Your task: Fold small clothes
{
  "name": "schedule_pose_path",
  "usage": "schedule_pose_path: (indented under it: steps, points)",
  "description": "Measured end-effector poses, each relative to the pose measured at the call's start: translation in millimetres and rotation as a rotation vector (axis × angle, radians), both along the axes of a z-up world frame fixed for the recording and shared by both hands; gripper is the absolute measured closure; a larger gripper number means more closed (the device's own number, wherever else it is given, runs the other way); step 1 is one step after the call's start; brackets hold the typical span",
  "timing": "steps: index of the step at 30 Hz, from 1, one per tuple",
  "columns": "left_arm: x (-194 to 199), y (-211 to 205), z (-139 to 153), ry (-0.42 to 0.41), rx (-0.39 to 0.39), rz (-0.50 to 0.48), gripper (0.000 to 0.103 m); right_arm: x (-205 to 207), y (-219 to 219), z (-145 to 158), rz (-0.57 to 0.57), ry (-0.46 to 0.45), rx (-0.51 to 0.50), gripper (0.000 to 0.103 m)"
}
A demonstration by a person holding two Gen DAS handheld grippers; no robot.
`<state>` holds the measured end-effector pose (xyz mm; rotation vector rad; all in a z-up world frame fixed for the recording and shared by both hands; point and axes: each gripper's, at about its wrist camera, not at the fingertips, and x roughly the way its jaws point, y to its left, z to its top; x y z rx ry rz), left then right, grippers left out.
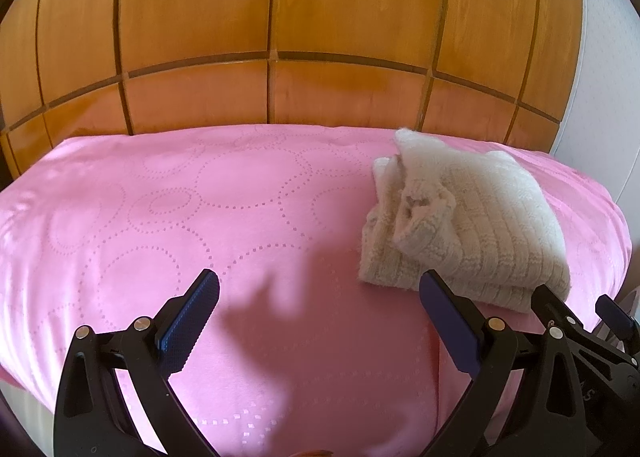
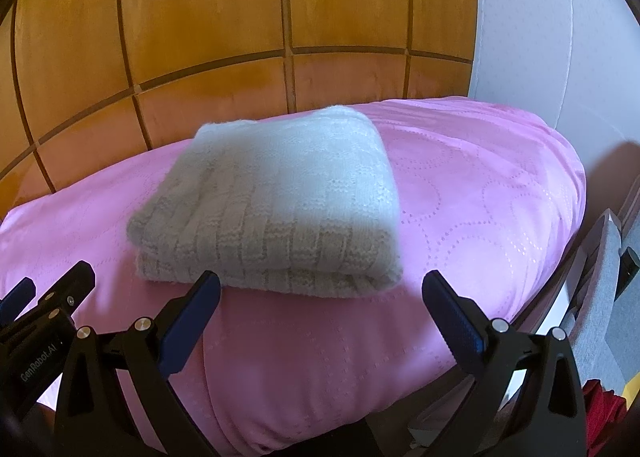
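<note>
So, bed: my pink bedspread [image 1: 160, 217] lay before the wooden panels [image 1: 200, 37].
Sweater: the folded cream sweater [image 2: 272, 193] rested on it, beyond my fingertips.
Right claw [image 2: 320, 289]: spread wide, grasping nothing.
Left claw [image 1: 320, 289]: likewise released, sweater ahead-right.

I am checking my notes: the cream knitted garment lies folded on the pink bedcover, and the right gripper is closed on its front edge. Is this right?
Not quite. The right gripper is open and holds nothing; the right wrist view shows its jaws spread apart in front of the cream knitted garment. The garment does lie folded on the pink bedcover.
</note>
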<state>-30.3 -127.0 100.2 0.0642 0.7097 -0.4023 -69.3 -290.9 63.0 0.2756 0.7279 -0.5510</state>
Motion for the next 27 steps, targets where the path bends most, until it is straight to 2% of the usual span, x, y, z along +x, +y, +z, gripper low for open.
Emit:
schedule_pose_path:
  steps: [13,19,27]
  points:
    - [-0.1,-2.6,-0.1,-0.006,-0.001,0.008,0.004,0.7,-0.5,-0.1,-0.002,0.004,0.009,0.002]
    - [-5.1,-4.1,-0.9,-0.041,0.02,0.011,0.004,0.7,-0.9,-2.6,0.004,0.011,0.012,0.002]
    - [7.8,-0.5,-10.9,0.034,0.006,0.018,0.004,4.5,-15.9,2.8,-0.005,-0.005,-0.001,0.002]
